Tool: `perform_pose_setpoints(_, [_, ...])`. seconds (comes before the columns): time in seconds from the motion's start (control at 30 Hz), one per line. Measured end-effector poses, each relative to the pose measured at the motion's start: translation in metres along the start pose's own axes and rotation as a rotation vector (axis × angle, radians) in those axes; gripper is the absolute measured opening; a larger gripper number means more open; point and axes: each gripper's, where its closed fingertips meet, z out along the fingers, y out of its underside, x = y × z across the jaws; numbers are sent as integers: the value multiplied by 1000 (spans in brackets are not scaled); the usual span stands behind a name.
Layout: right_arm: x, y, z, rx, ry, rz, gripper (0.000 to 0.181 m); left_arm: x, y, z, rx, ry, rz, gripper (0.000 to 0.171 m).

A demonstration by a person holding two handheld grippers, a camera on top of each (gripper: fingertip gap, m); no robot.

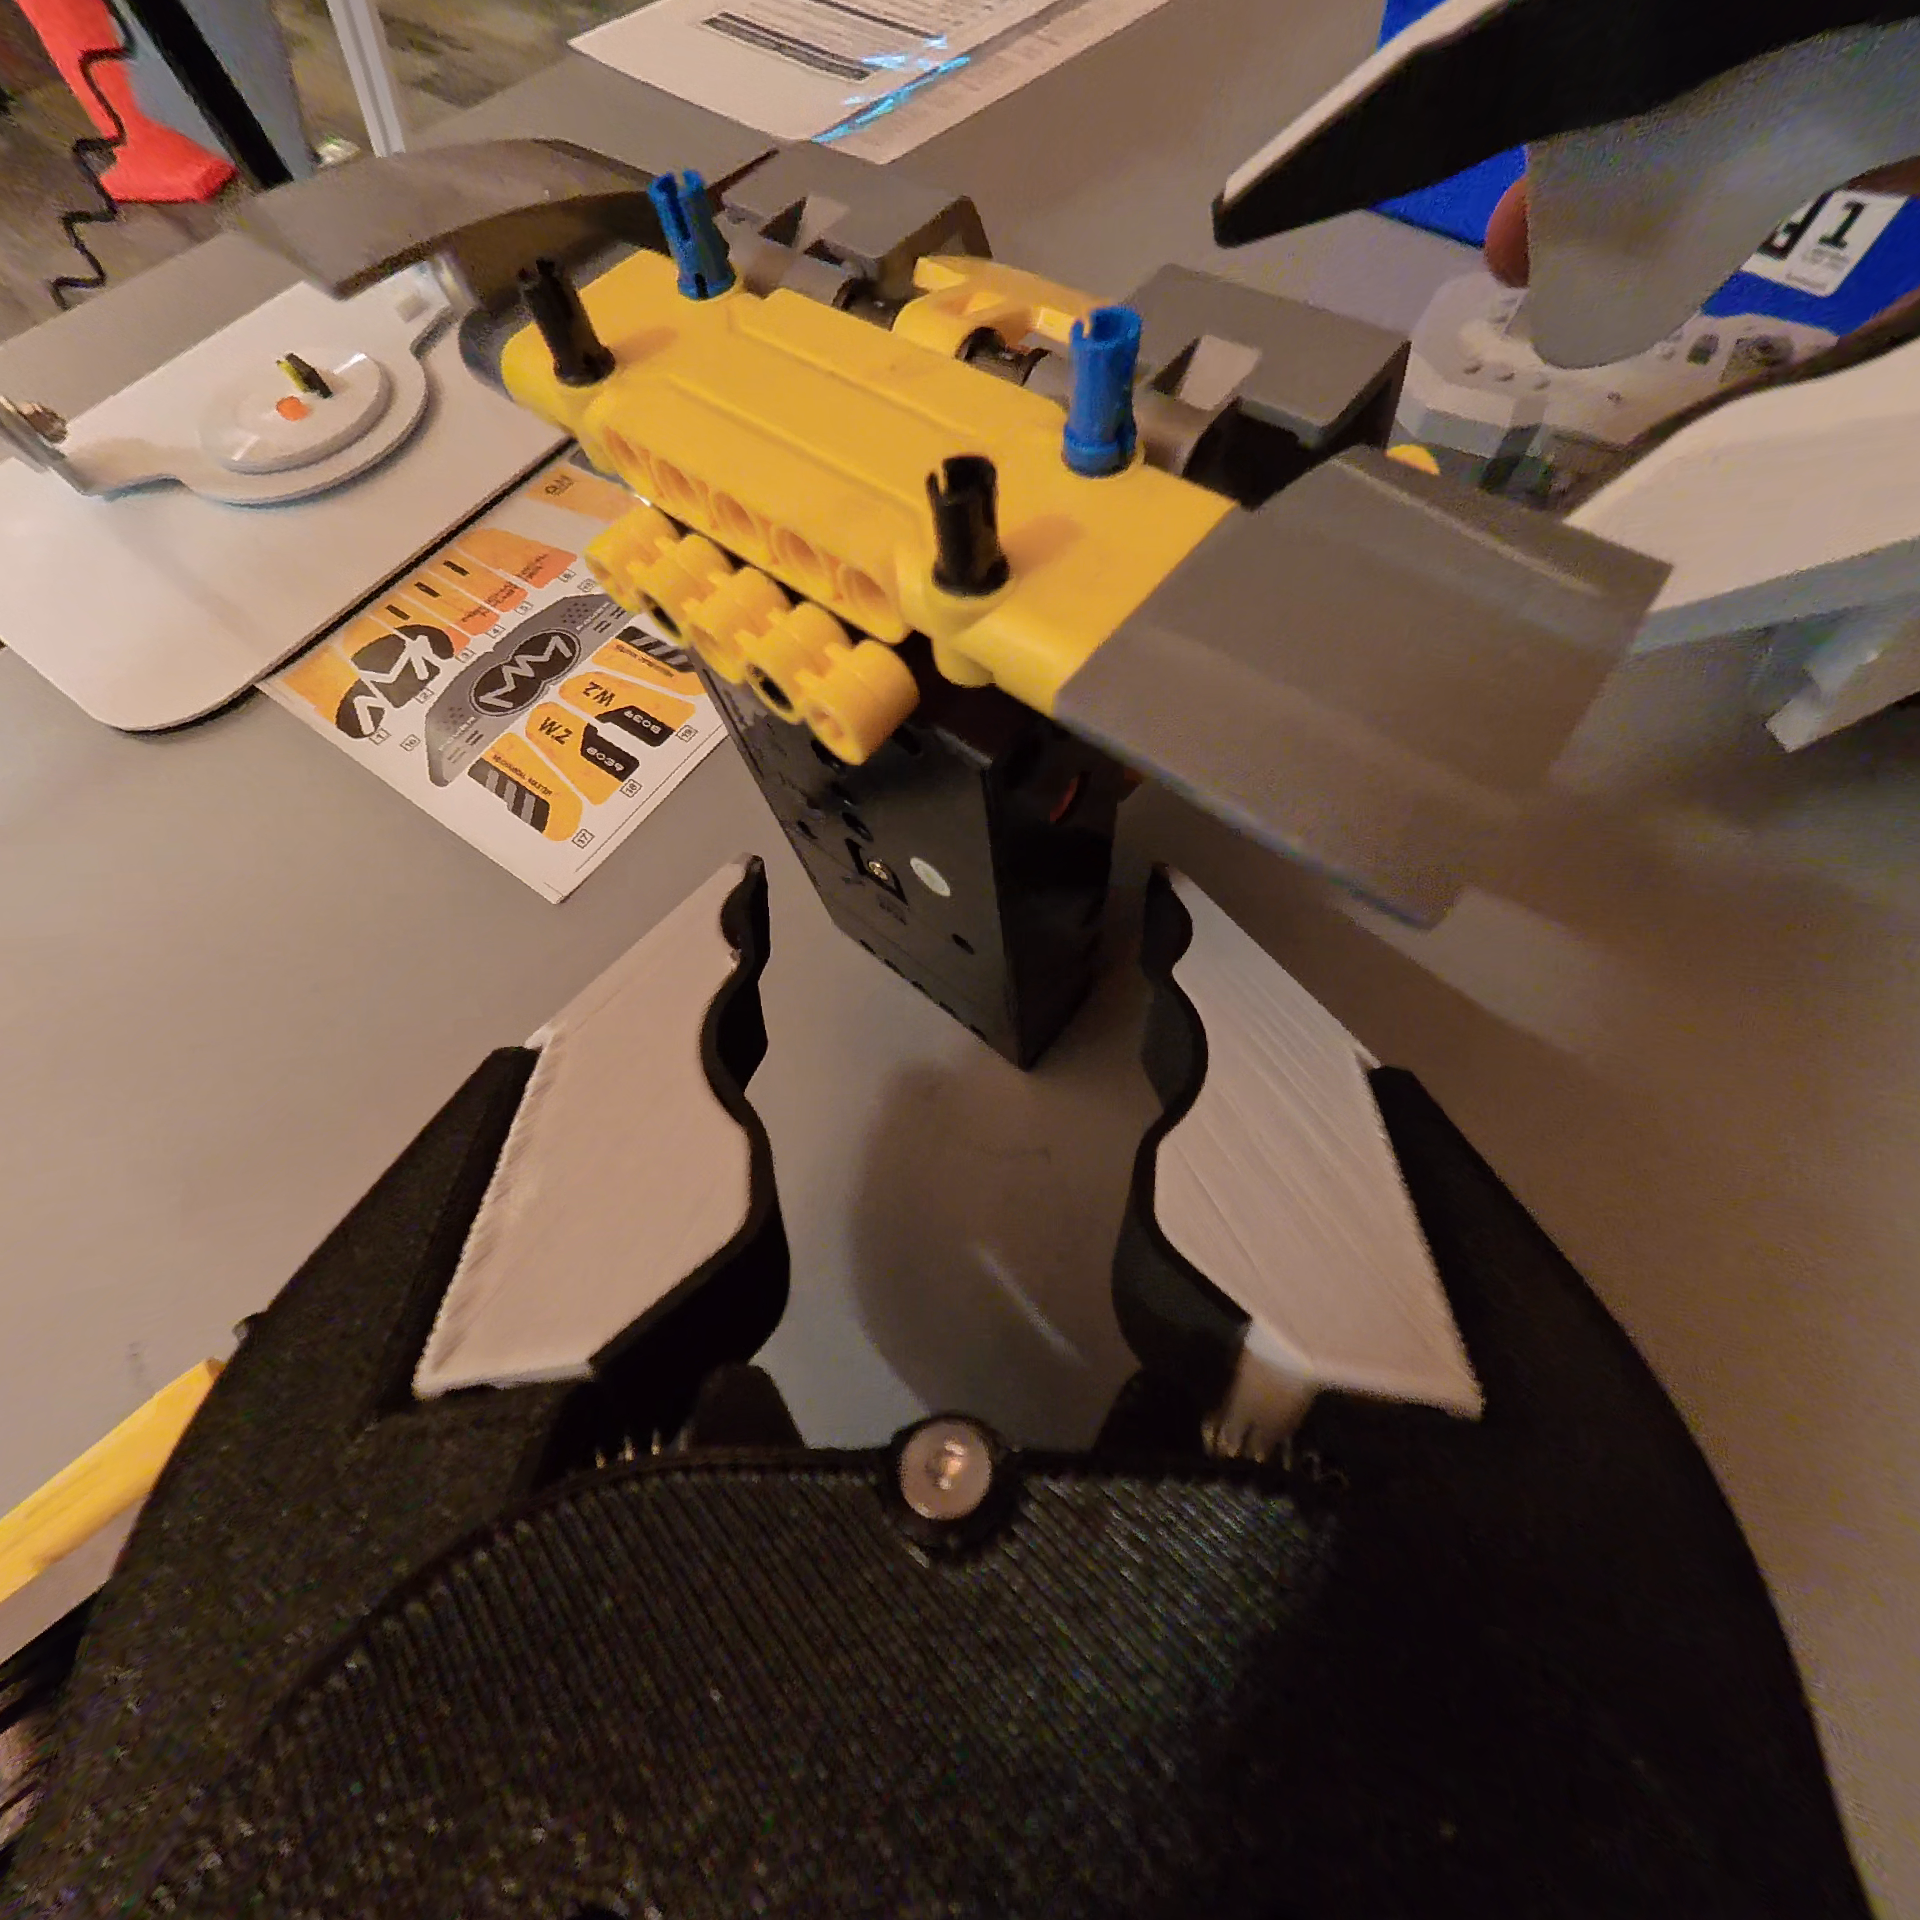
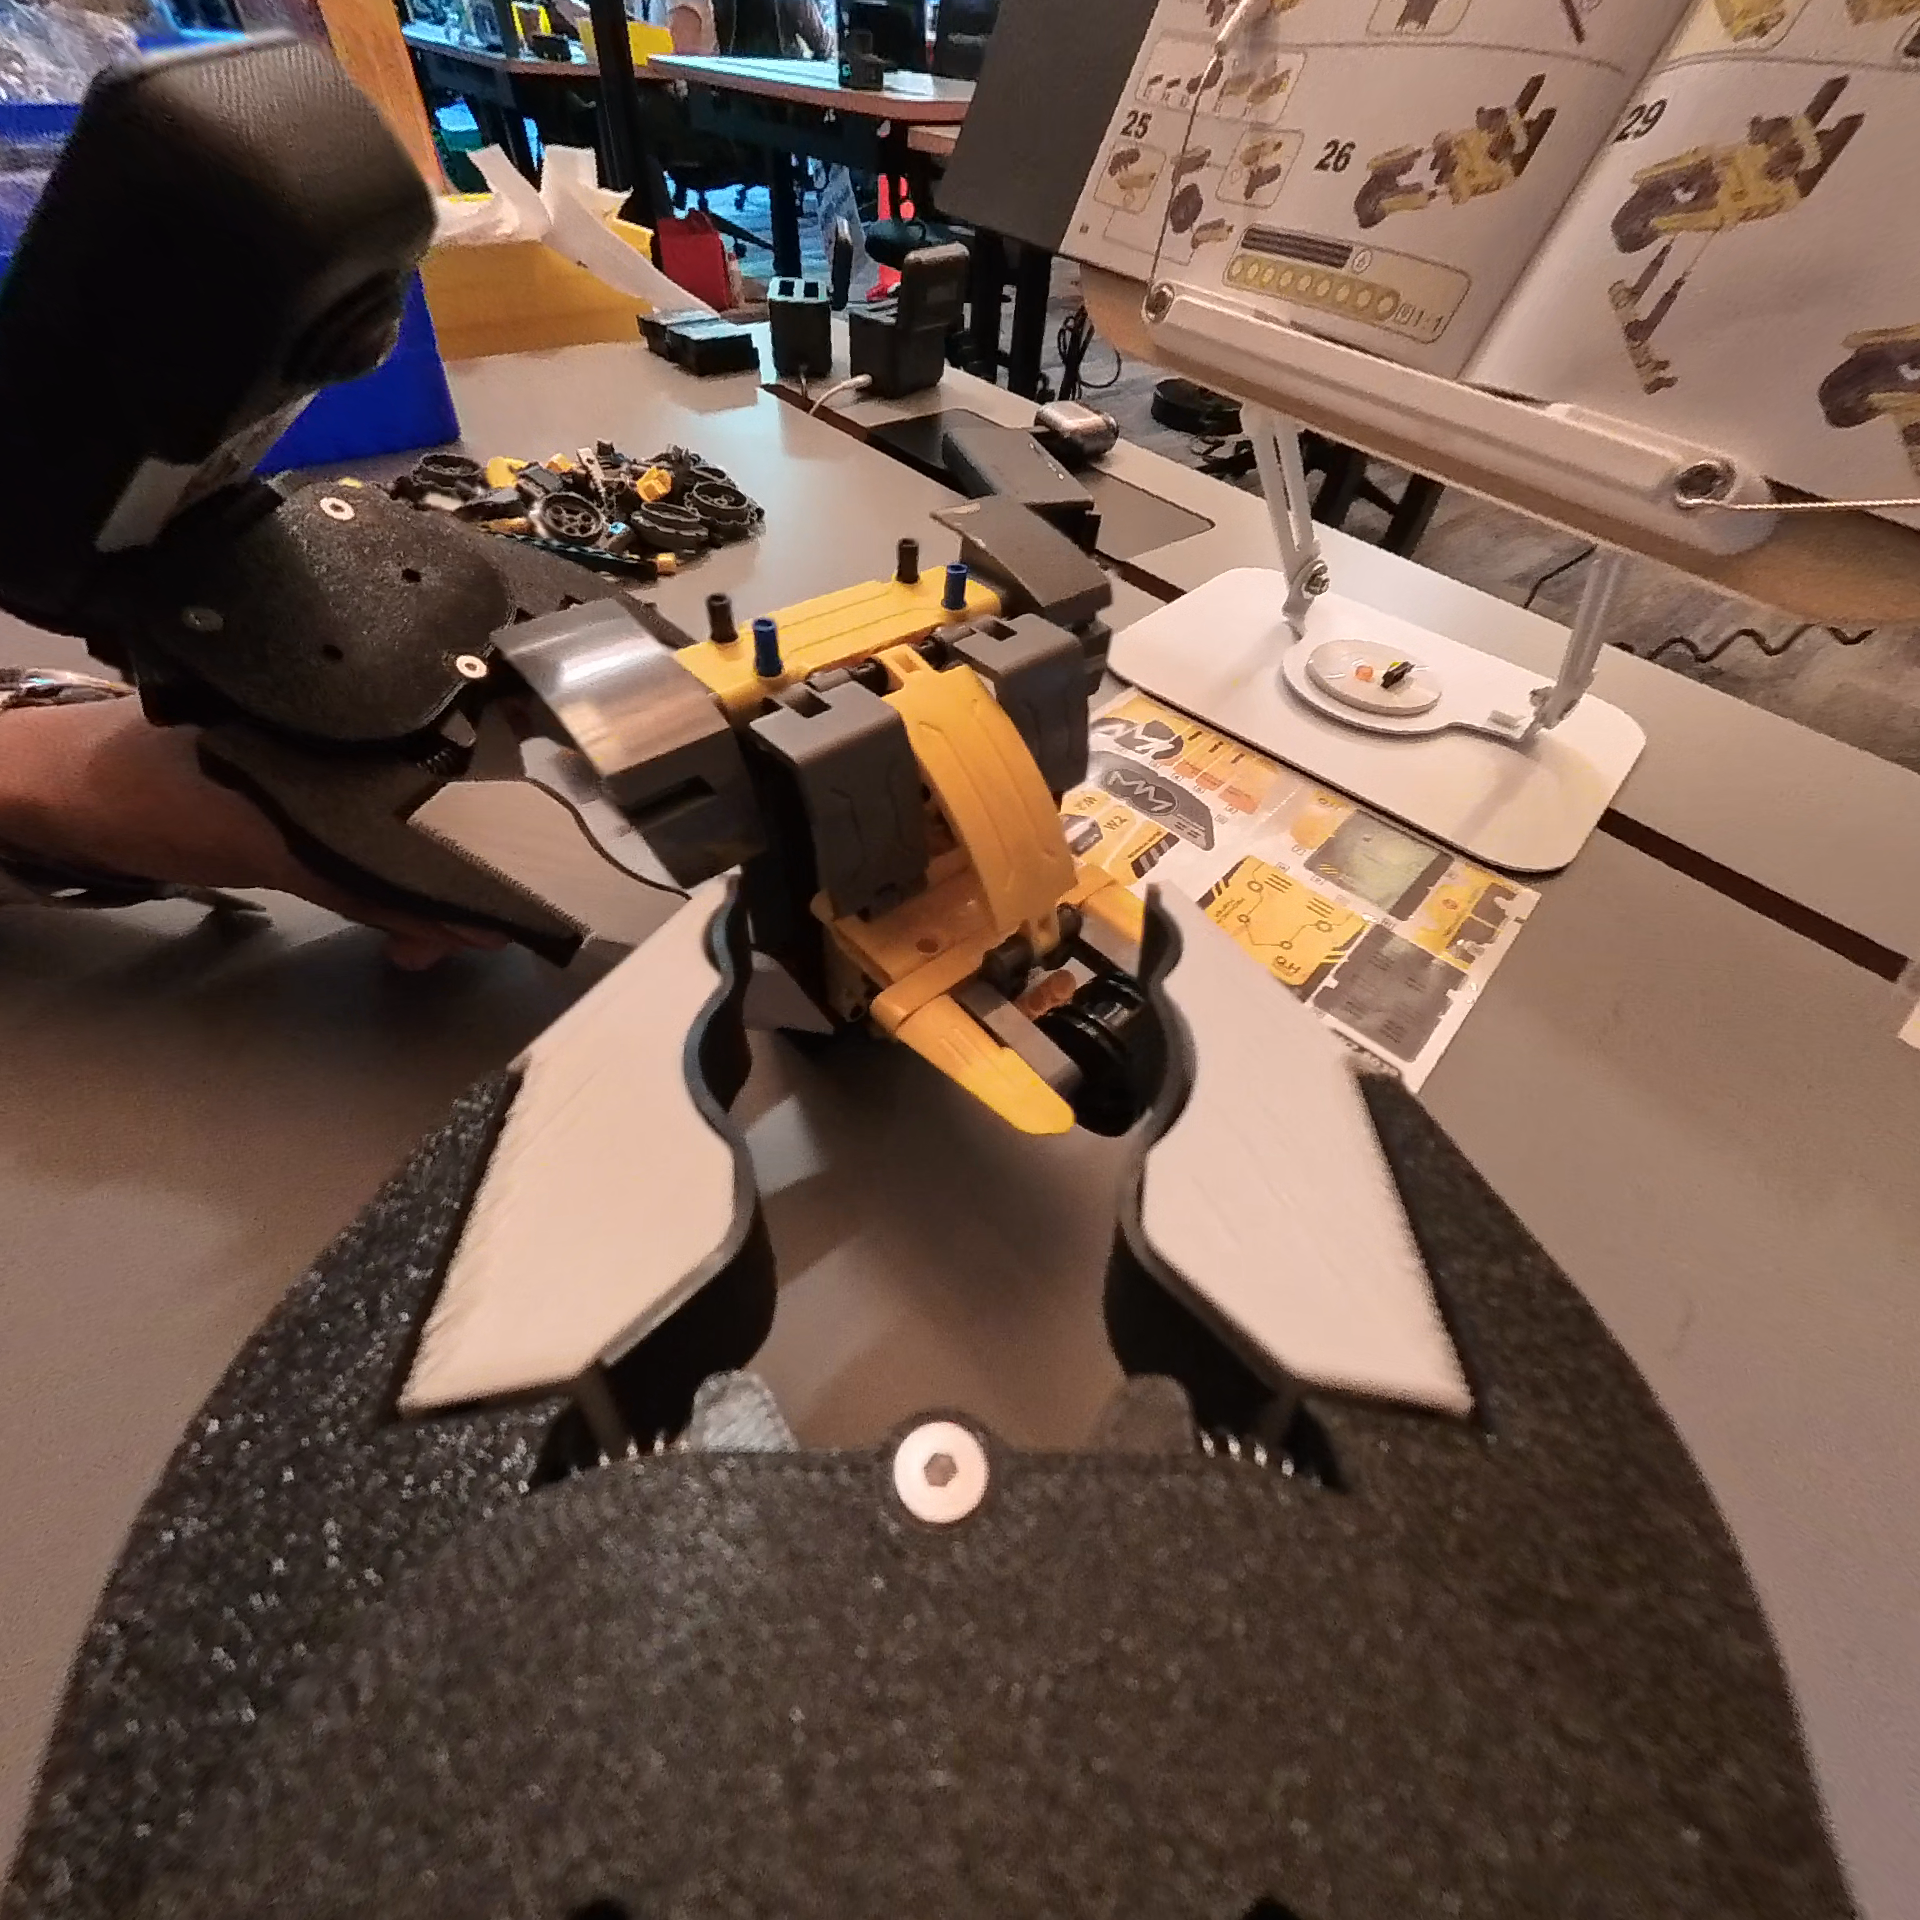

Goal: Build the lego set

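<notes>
Part-built toy model (image 1: 831, 436) held at both ends.
Left gripper (image 1: 956, 894) and right gripper (image 2: 940, 925) each pinch it; loose parts (image 2: 592, 509) lie piled nearby.

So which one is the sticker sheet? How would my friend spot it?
Start at the grey table and find the white stand that holds up the open instruction book. The sticker sheet lies flat on the table, right in front of that stand's base, behind the yellow and grey brick model. It is the only flat paper covered in yellow and black shapes.
</notes>
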Motion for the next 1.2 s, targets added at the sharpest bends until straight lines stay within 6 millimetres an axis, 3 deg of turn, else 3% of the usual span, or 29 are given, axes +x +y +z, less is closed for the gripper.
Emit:
perform_pose_setpoints(0.4, [2, -1, -2, 6, 9, -8, 75, -1, 0, -1, 5, -6, 7, 68])
perform_pose_setpoints(0.67, [16, -49, -36, 309, -40, 119, 77, 3, 6, -7, -4, -37, 82, 68])
perform_pose_setpoints(0.8, [21, -58, -46, 387, -46, 143, 70, 8, 10, -12, -10, -45, 118, 67])
perform_pose_setpoints(0.9, [15, -60, -48, 412, -75, 124, 64, 9, 13, -15, -15, -73, 130, 70])
perform_pose_setpoints(1.0, [-4, -61, -46, 420, -165, 101, 55, 12, 14, -15, -20, -124, 175, 68])
perform_pose_setpoints(1.2, [-17, -61, -45, 420, -185, 38, 47, 31, 17, -17, -24, -138, 279, 61])
